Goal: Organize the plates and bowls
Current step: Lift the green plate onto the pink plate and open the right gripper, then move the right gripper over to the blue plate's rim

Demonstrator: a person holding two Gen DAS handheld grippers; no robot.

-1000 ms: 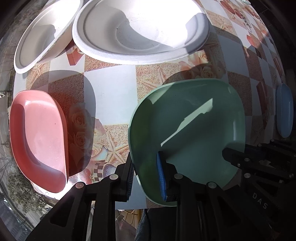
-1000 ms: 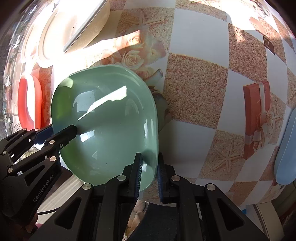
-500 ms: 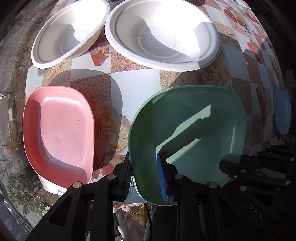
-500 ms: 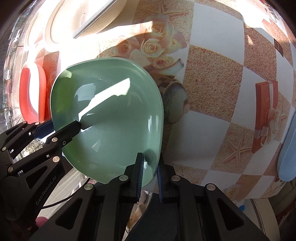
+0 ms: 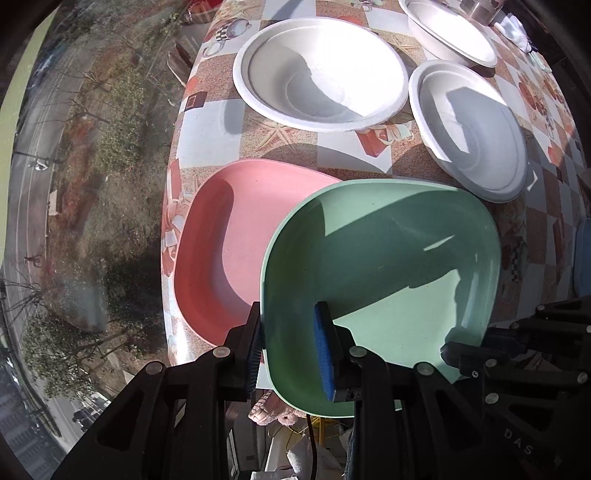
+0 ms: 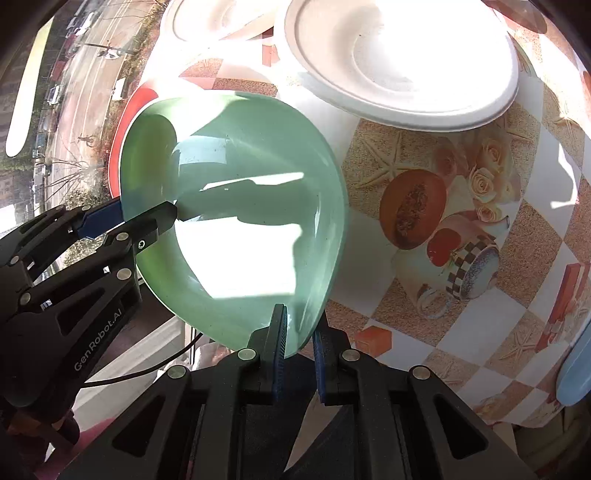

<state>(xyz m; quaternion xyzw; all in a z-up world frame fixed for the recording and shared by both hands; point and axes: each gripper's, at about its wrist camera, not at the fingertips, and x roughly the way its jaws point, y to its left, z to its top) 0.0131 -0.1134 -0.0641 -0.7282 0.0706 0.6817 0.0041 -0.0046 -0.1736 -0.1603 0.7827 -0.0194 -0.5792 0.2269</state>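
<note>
Both grippers hold a green plate in the air above the table. My left gripper is shut on its near left rim. My right gripper is shut on its near right rim; the plate tilts there. The green plate partly overlaps a pink plate lying at the table's left edge; the pink plate's rim peeks out behind it. Three white bowls stand farther back.
The table has a patterned checked cloth and its left edge drops off to a window view. A blue plate lies at the right edge. A large white bowl is just beyond the green plate.
Both grippers have carried the green plate left and up; it now hangs partly over the pink plate. More white bowls have come into view.
</note>
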